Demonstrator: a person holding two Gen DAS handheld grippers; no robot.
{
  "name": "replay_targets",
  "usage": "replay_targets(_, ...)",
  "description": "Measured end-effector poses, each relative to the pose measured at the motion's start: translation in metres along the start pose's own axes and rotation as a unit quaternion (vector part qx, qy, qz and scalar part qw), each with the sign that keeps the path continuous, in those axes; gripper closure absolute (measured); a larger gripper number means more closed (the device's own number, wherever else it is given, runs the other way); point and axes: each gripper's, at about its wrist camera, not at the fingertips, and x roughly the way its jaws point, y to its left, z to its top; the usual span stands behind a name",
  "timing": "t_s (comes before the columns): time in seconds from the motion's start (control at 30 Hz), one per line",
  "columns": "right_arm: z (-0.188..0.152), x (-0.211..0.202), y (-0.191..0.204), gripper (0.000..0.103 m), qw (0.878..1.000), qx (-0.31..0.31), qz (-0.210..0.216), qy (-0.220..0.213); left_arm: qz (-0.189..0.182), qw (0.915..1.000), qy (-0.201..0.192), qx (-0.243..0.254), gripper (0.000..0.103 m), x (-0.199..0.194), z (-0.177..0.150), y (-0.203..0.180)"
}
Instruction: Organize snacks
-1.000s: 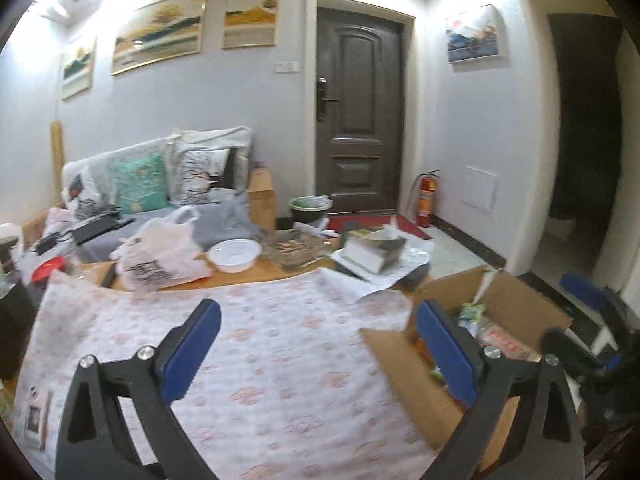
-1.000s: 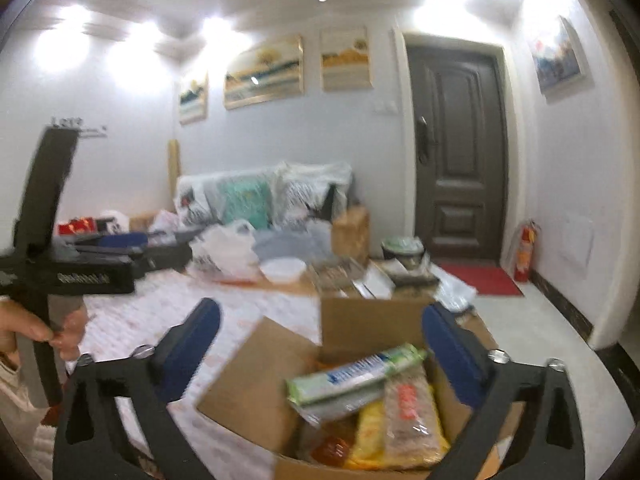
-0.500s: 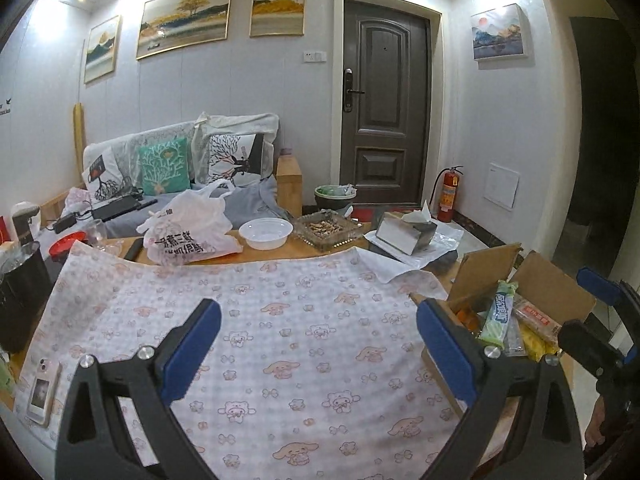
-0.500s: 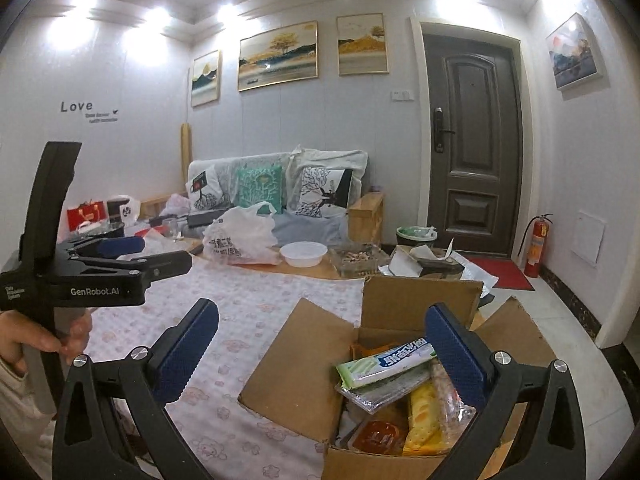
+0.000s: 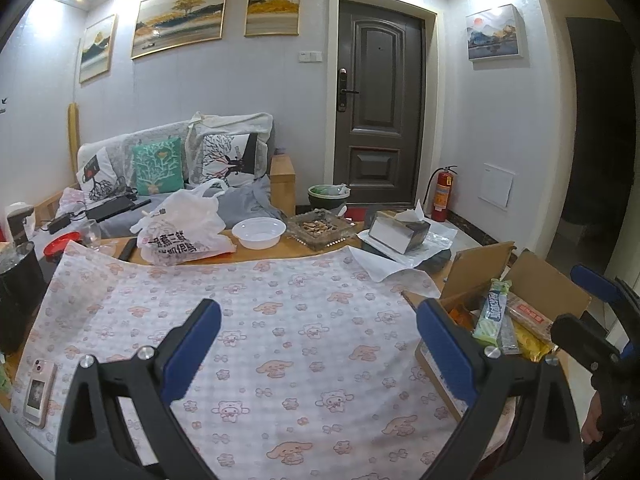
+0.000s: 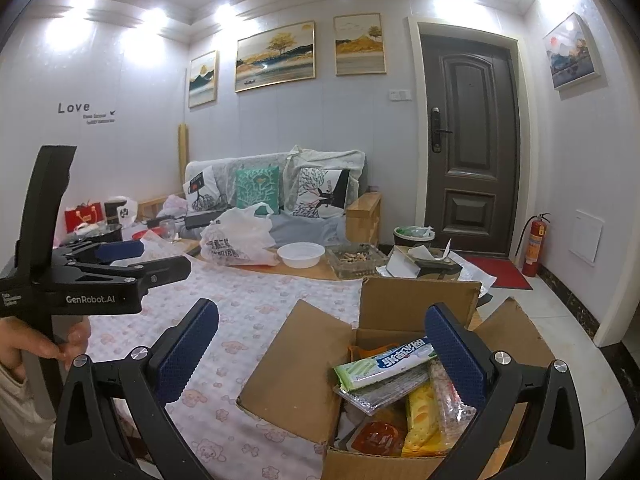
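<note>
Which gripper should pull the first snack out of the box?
Right. The right gripper hangs open just above the open box, with the green packet lying on top by its fingers. The left gripper, also open, faces the bare tablecloth, with the box off to its side.

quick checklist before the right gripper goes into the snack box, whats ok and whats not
1. Right gripper open and empty: ok.
2. Cardboard box flaps folded out, opening uncovered: ok.
3. Green wafer packet lies on top of the other snacks, reachable first: ok.
4. Right gripper lined up over the box, its far finger above the packet's end: ok.
5. Left gripper open, empty, over the patterned tablecloth, apart from the box: ok.
6. Whether the packets beneath would shift when the top one lifts: cannot tell.
</note>
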Motion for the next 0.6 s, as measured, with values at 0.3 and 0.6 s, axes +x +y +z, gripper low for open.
replay_targets(0.3, -0.0008, -0.0024, -0.0005, 0.000, 1.000, 0.001, -0.002, -0.002, -0.004, 1.0000, 0.001, -0.001, 0.006, 0.0008, 0.0004, 0.0012)
replay_targets(0.6, -0.0009, -0.0024, -0.0016, 0.000, 1.000, 0.000, -0.002, -0.001, -0.007, 1.0000, 0.002, 0.000, 0.006, 0.0010, 0.0002, 0.0013)
